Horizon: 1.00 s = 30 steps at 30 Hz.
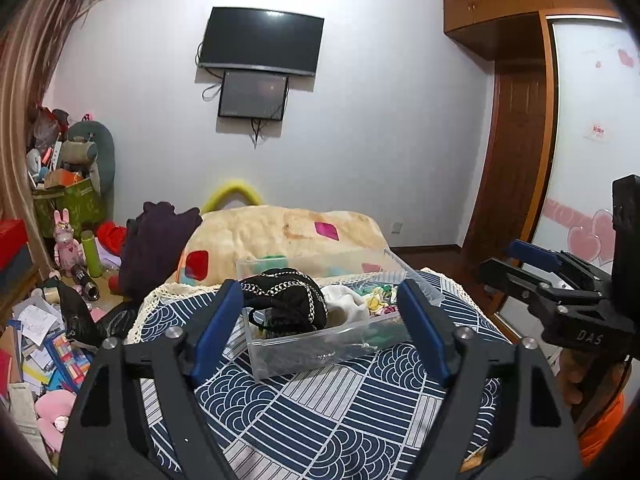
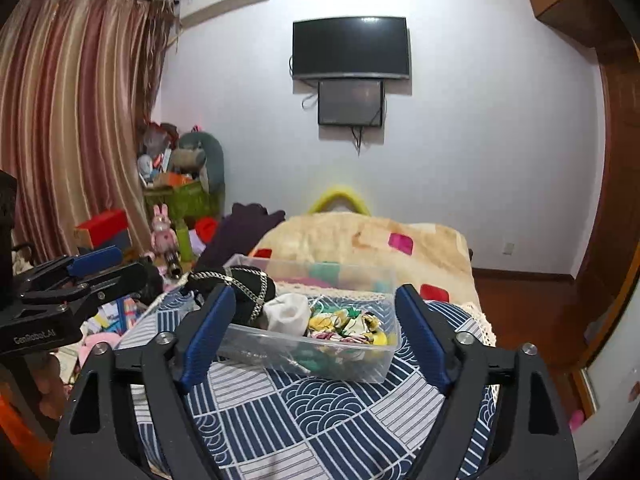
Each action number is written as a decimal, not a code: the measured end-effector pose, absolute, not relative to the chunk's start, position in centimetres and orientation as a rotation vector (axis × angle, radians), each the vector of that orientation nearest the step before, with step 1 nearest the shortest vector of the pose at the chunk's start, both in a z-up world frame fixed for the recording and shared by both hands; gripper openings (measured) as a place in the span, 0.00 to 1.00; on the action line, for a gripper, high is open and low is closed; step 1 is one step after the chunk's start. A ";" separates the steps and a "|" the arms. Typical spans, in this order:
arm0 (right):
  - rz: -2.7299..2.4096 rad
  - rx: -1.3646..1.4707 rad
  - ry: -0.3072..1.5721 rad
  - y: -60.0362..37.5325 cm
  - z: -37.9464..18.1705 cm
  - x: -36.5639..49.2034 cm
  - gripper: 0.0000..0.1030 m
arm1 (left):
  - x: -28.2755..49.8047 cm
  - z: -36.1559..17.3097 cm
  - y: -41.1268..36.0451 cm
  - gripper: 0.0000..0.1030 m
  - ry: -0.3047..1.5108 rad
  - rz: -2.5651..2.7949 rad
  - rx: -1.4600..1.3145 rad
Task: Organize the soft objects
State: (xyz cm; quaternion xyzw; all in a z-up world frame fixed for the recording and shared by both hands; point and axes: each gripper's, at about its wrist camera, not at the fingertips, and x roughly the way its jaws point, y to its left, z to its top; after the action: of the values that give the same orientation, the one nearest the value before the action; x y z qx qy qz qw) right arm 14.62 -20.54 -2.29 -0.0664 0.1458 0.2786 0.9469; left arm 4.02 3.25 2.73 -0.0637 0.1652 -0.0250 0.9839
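A clear plastic bin (image 1: pixel 304 350) (image 2: pixel 352 364) stands on a blue-and-white patterned cushion (image 1: pixel 340 412) (image 2: pixel 304 416). In it lie a black item with silver chain trim (image 1: pixel 288 292) (image 2: pixel 244 292), a white cloth (image 1: pixel 348 304) (image 2: pixel 288 312) and colourful floral fabric (image 1: pixel 380 300) (image 2: pixel 348 324). My left gripper (image 1: pixel 320 320) is open and empty, just in front of the bin. My right gripper (image 2: pixel 316 320) is open and empty, also in front of the bin. Each gripper shows at the edge of the other's view (image 1: pixel 536 264) (image 2: pixel 96 268).
A beige blanket with coloured squares (image 1: pixel 288 236) (image 2: pixel 360 244) lies behind the bin, with a dark purple garment (image 1: pixel 156 244) (image 2: pixel 240 232) to its left. Toys, papers and boxes (image 1: pixel 48 320) (image 2: pixel 168 208) clutter the floor at left. A wooden wardrobe (image 1: pixel 516 152) stands at right.
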 end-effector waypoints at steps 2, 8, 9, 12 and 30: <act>0.571 -0.129 0.287 -20.8 -2.3 14.3 0.81 | 3.5 2.7 3.0 0.88 0.319 -0.042 -0.116; 0.576 -0.117 0.277 -21.2 -2.8 13.7 0.82 | 2.5 2.3 2.8 0.98 0.288 -0.022 -0.109; 0.576 -0.119 0.276 -21.2 -2.9 13.6 0.84 | 2.4 2.2 2.8 0.98 0.287 -0.021 -0.108; 0.566 -0.112 0.261 -21.3 -3.3 13.2 1.00 | 2.2 1.9 2.6 0.99 0.280 -0.010 -0.093; 0.564 -0.078 0.235 -22.5 -3.8 12.3 1.00 | 1.7 1.4 2.4 1.00 0.264 -0.027 -0.106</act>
State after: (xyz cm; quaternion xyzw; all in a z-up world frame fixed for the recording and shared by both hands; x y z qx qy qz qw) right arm 12.26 -22.46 -3.84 -0.0386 0.1155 0.2777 0.9529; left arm 1.67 2.38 1.37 -0.0528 0.1314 -0.0133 0.9898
